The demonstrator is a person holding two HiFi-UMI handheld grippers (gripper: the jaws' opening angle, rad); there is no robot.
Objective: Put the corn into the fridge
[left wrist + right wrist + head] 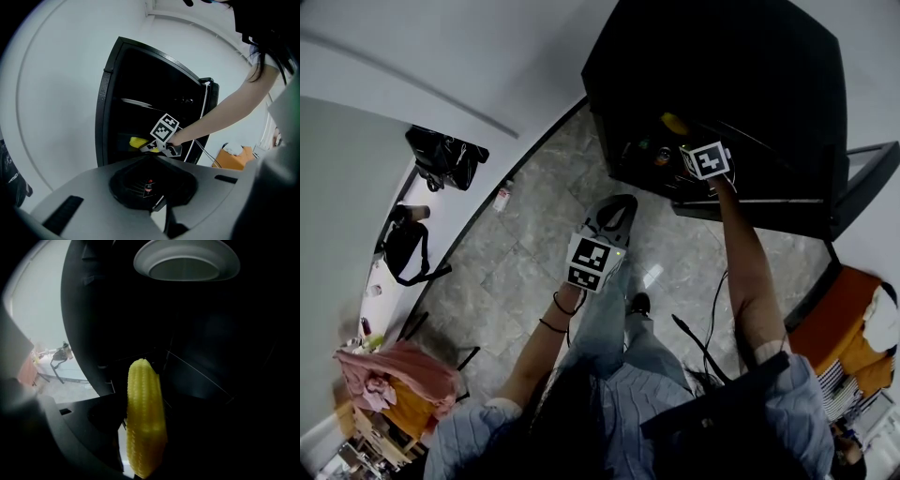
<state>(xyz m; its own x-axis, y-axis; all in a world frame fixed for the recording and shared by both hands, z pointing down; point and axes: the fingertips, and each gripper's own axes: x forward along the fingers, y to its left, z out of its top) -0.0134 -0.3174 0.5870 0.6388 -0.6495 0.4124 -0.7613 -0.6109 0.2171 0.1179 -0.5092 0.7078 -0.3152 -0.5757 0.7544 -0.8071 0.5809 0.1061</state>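
Note:
The black fridge [722, 66] stands open in front of me. A yellow corn cob [144, 423] stands lengthwise between the jaws of my right gripper [140, 446], inside the dark fridge compartment. A thin light gap shows between the left jaw and the cob. In the left gripper view the right gripper [151, 146] reaches into the fridge [112, 93], and the corn [137, 141] sticks out to its left. The head view shows the corn [675, 123] just beyond the right gripper [684, 142]. My left gripper [617, 212] hangs over the floor, away from the fridge, shut and empty [161, 213].
A white bowl [186, 261] sits on the shelf above the corn. The fridge door [862, 187] swings out to the right. Small items [661, 157] lie in the fridge. A bottle [502, 197] and a black bag [445, 155] are by the left wall, and an orange bag [848, 328] at right.

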